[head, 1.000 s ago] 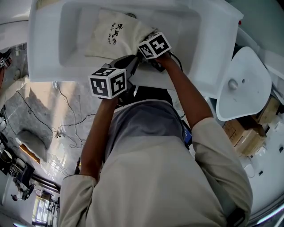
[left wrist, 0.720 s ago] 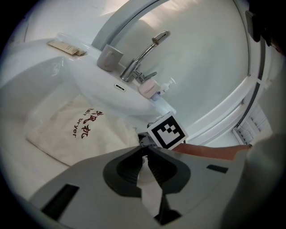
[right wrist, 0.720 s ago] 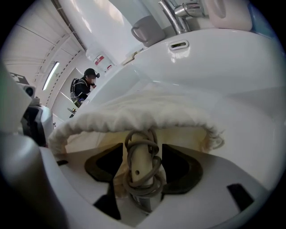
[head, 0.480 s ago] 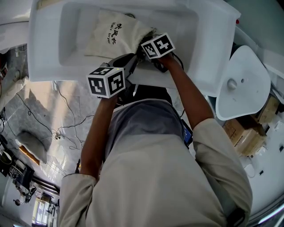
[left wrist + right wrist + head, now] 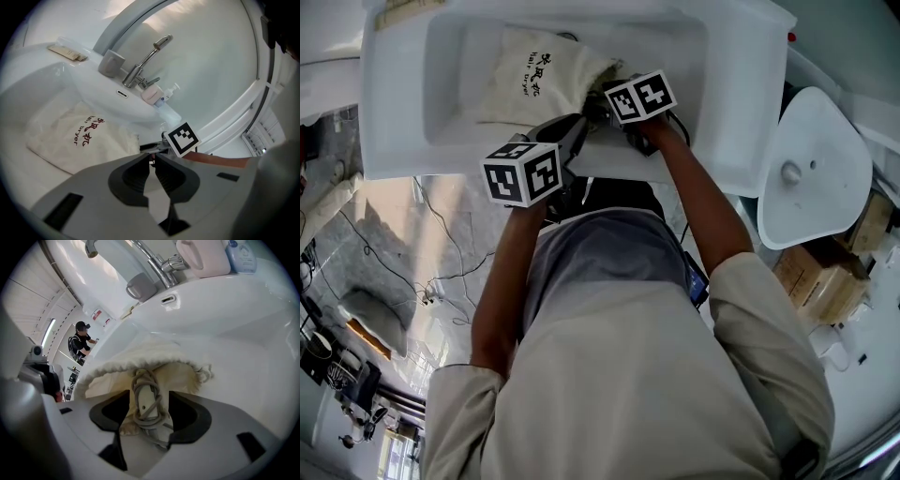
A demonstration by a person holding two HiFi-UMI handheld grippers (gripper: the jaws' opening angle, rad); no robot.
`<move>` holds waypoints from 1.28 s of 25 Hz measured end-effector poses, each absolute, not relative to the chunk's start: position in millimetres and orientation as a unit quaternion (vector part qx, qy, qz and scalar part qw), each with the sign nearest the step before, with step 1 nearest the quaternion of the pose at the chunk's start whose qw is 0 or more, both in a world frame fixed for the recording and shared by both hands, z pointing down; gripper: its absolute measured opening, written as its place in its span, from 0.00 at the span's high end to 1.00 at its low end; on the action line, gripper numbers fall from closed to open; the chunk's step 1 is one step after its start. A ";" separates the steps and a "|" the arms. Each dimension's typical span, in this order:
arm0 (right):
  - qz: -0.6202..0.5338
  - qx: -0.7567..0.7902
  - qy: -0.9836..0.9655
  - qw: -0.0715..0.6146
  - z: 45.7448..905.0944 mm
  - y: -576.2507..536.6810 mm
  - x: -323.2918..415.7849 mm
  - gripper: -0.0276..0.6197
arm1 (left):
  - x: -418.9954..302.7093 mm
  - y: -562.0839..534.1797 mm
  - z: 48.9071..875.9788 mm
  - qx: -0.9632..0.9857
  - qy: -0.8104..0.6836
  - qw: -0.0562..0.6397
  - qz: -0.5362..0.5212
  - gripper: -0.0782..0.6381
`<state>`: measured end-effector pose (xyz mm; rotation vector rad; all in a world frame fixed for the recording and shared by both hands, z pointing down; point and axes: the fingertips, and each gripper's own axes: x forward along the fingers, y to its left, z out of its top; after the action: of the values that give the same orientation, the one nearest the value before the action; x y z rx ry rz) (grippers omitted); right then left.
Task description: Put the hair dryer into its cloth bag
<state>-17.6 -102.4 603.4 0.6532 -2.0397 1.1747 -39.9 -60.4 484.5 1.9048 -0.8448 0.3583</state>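
The cream cloth bag (image 5: 530, 75) with dark print lies in the white sink (image 5: 403, 103). In the right gripper view its mouth (image 5: 140, 357) arches open just ahead of my right gripper (image 5: 149, 395). That gripper is shut on the hair dryer (image 5: 146, 404), a white handle wound with grey cord, whose front end is inside the bag's mouth. My left gripper (image 5: 152, 157) is shut, its tips at the bag's (image 5: 79, 140) rim on the right. What they pinch is barely visible. The marker cubes of the left gripper (image 5: 523, 173) and the right gripper (image 5: 640, 97) sit close together.
A chrome faucet (image 5: 145, 61), a grey cup (image 5: 111, 63) and a pink soap bottle (image 5: 151, 95) stand on the sink's back rim. A white toilet lid (image 5: 811, 178) and cardboard boxes (image 5: 820, 277) are to the right. A person (image 5: 80, 341) stands far off.
The right gripper's cube has shifted slightly to the right along the sink's front with the hair dryer. The left gripper has barely moved. The bag lies where it was.
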 end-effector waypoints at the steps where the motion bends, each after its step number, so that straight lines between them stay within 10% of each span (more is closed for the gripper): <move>1: 0.454 0.254 -0.783 0.340 602.0 -102.6 -15.8 0.54 | -38.3 -59.8 483.5 0.786 -0.345 0.493 0.146 0.85; 32: 0.466 0.339 -0.784 0.232 531.4 -72.0 41.7 0.69 | -29.6 -49.6 446.3 0.822 -0.323 0.445 0.148 0.87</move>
<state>41.7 -72.0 531.4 0.9307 -2.1540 1.2812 -29.6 -49.6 446.3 2.0373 -0.7999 0.3669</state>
